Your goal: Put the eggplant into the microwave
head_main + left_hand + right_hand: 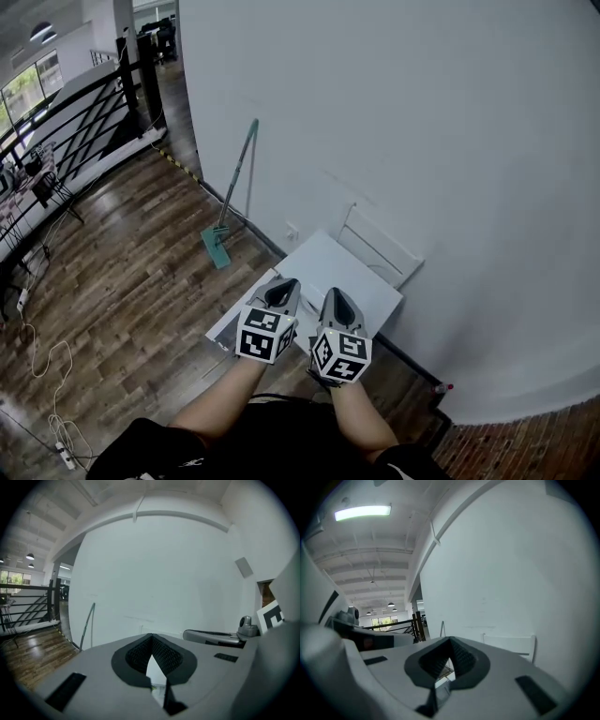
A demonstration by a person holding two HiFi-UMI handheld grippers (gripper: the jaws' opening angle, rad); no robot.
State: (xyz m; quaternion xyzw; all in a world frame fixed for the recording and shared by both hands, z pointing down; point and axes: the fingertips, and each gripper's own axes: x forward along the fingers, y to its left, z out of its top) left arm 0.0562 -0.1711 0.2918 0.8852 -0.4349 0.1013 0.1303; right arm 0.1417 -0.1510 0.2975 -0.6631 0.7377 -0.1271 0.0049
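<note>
No eggplant and no microwave show in any view. In the head view my left gripper (286,284) and my right gripper (335,295) are held side by side in front of me, pointing at a plain white wall (422,122). Both are shut, with nothing between the jaws. The left gripper view shows its jaws (151,637) meeting at the tip against the wall, with the right gripper's body at the right edge. The right gripper view shows its jaws (450,641) closed the same way.
A white board (328,267) lies on the wooden floor below the grippers, and a white frame (380,246) leans on the wall behind it. A green mop (230,202) stands against the wall to the left. A black railing (84,112) and a floor cable (52,375) lie far left.
</note>
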